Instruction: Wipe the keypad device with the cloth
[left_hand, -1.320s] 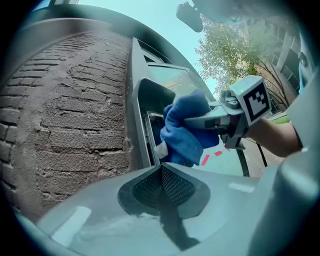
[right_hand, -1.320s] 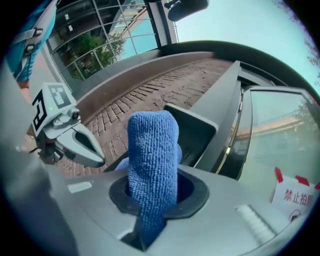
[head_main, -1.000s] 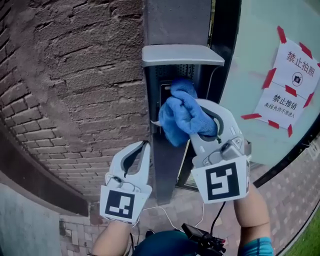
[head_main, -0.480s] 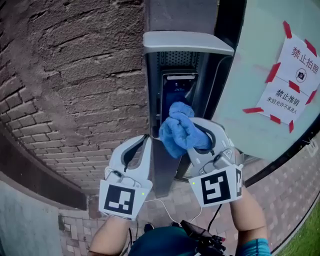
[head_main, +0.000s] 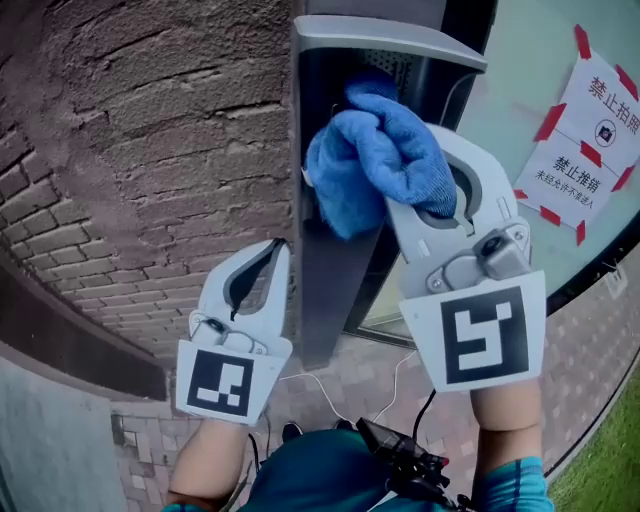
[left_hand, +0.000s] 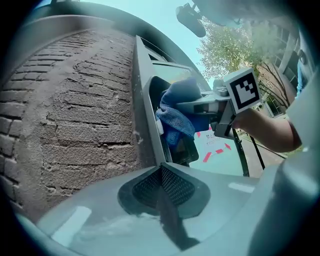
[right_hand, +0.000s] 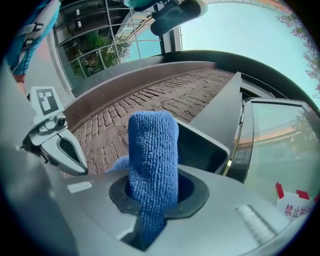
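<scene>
My right gripper (head_main: 415, 185) clamps the blue cloth (head_main: 365, 155) against the keypad device (head_main: 325, 265), while my left gripper (head_main: 277, 252) hangs lower with jaws together, empty.

- A rough brick wall (head_main: 150, 150) fills the left side.
- A glass pane (head_main: 500, 130) stands at the right.
- A white paper notice (head_main: 597, 135) is fixed on it with red tape strips.
- Brick paving (head_main: 590, 360) lies below, with grass (head_main: 620, 465) at the corner.

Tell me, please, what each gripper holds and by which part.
The right gripper is shut on the blue cloth, pinching a bunched fold; the left gripper is shut, holding nothing.
</scene>
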